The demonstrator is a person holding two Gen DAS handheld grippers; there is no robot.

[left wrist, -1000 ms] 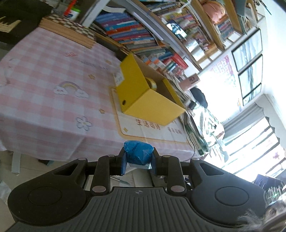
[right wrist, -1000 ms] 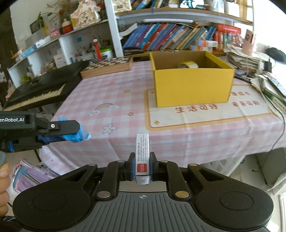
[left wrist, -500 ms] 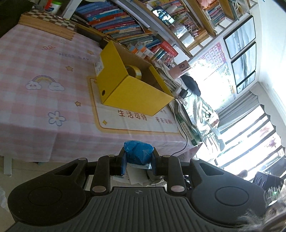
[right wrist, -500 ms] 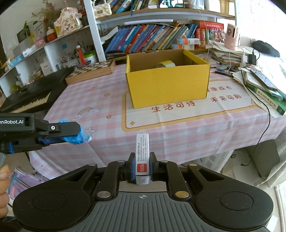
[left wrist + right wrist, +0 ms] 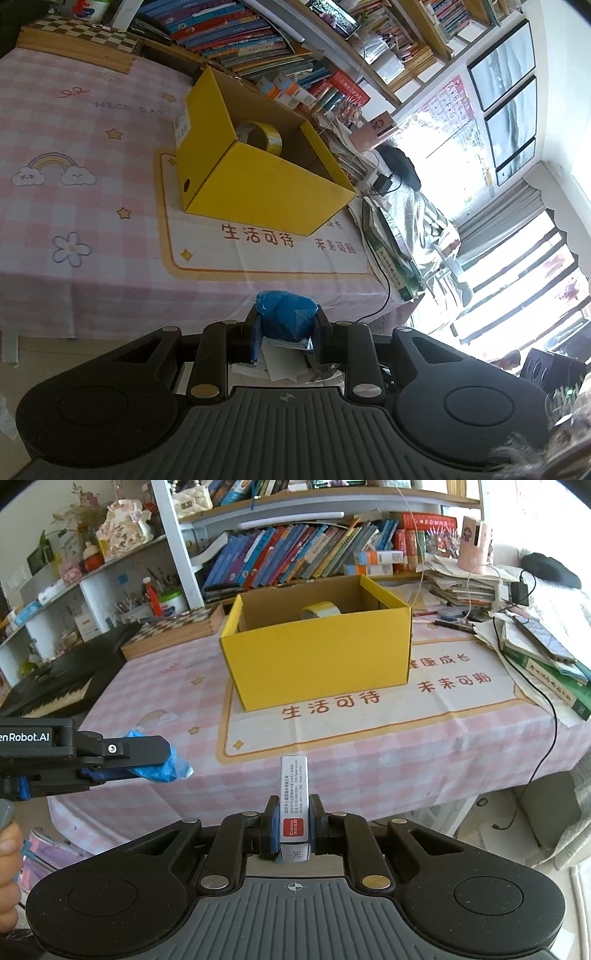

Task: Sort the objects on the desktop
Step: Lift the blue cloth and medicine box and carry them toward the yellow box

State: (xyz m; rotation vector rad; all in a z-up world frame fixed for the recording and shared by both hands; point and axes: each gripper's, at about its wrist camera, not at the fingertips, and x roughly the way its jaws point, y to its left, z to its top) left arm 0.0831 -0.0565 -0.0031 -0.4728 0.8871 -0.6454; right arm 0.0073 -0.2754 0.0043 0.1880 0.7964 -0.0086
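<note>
We see the left gripper [image 5: 286, 332] with its jaws clamped on a crumpled blue packet [image 5: 286, 319], and the right gripper [image 5: 293, 825] with its jaws closed on a slim white box with a red label [image 5: 293, 801], standing upright between the pads. Both hang short of the bench [image 5: 177, 686], off its near edge, with the yellow box [image 5: 317, 661] ahead of them. That yellow box sits open on the pink checked cloth, partly on a printed mat [image 5: 369, 716], and a roll of tape [image 5: 320, 610] lies inside it. Compared with a second ago, the yellow box looms larger and has slid toward the centre in both wrist views; both grips are unchanged. In the right wrist view the left gripper [image 5: 162, 760] lies to the left of the yellow box.
</note>
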